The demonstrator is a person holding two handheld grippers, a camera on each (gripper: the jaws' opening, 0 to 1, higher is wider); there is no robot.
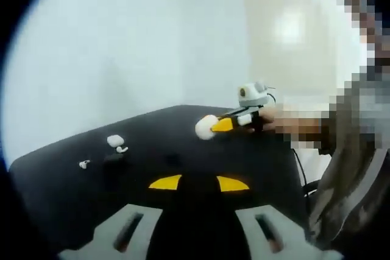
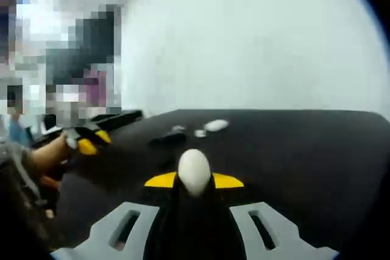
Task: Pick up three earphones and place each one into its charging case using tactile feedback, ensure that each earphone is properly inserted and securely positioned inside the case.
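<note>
No writing is legible; the right claw [image 2: 194, 181] grips a smooth white oval charging case [image 2: 194, 172] at lower centre, the left claw [image 1: 199, 183] gapes, and small white earphones [image 1: 84, 164] lie left on the black bench [image 1: 183, 144].

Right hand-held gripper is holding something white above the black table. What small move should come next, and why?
Probably carry the right hand-held gripper forward and down toward the white items on the black table. Its jaws are shut on a white rounded object, likely a case, still held well short of them.
</note>
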